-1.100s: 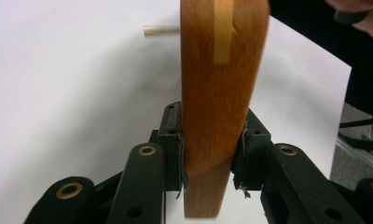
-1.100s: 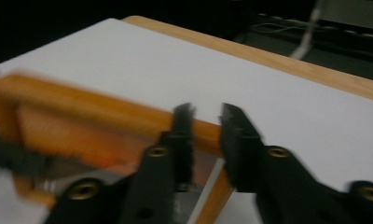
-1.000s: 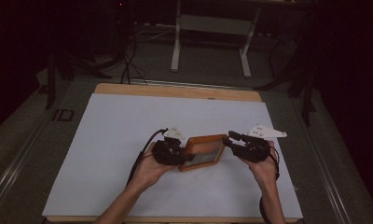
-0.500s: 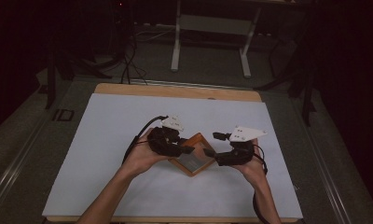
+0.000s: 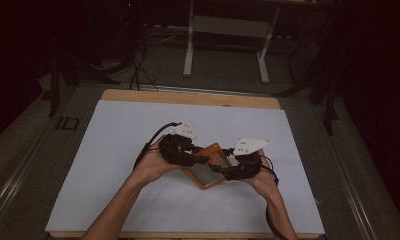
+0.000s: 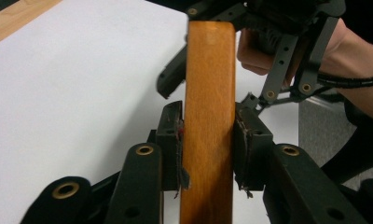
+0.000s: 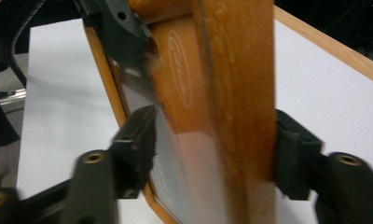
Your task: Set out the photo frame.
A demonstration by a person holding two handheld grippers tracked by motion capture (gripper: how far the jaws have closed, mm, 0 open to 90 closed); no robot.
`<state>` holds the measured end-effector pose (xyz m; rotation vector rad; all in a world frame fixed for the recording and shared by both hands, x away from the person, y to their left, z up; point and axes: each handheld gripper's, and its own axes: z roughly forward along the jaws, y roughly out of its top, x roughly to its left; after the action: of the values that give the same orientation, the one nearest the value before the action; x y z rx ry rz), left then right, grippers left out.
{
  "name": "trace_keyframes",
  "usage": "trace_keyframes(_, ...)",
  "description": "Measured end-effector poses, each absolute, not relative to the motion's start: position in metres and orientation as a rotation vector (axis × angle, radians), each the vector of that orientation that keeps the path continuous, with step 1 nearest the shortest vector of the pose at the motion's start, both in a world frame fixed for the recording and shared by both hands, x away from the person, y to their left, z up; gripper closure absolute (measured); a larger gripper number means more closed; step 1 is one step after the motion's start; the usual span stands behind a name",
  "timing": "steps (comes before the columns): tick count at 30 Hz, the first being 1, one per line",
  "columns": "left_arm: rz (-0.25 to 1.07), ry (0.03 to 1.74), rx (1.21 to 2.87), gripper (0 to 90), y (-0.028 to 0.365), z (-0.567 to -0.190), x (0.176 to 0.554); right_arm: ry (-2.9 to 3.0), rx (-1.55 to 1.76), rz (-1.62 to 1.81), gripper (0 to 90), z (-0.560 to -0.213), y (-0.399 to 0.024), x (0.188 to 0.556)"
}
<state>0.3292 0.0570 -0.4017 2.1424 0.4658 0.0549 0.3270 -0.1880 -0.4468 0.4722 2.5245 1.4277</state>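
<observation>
A flat orange-brown wooden frame (image 5: 208, 166) with a glassy panel is held just above the white sheet, turned corner-on to me. My left gripper (image 5: 190, 157) is shut on one edge of it; in the left gripper view both pads (image 6: 168, 135) press on the wood (image 6: 210, 70). My right gripper (image 5: 233, 170) straddles the opposite side. In the right gripper view its jaws have just been closing around the frame's thick edge (image 7: 236, 70); one pad (image 7: 287, 140) lies against the wood, the other stands off the panel face. The left gripper (image 7: 119, 28) shows at the frame's far end.
The white sheet (image 5: 138, 130) covers a wooden table (image 5: 188, 97) whose bare strip shows at the back. Metal stand legs (image 5: 225, 50) and cables lie on the dark floor beyond. Both forearms come in from the bottom edge.
The frame has turned from lying square between the grippers to a diagonal pose. My right gripper has slid left and nearer along it, loosening its hold. The left gripper keeps its hold.
</observation>
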Motion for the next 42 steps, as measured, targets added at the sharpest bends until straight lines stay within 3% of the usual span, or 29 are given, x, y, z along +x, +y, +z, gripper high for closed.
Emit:
trace_keyframes(8,0.065,0.536,2.091,57.3,0.064,-0.407,0.331,2.54,0.449,1.493,62.1,-0.444,-0.197,0.324)
trace_keyframes(12,0.065,0.575,2.05,51.1,0.07,-0.41,0.333,2.541,0.431,1.49,67.1,-0.443,-0.197,0.322)
trace_keyframes(28,0.057,0.716,1.925,40.2,0.105,-0.428,0.331,2.547,0.475,1.471,67.2,-0.446,-0.209,0.321)
trace_keyframes(42,0.043,0.734,1.922,35.0,0.093,-0.466,0.322,2.551,0.473,1.438,66.8,-0.448,-0.218,0.316)
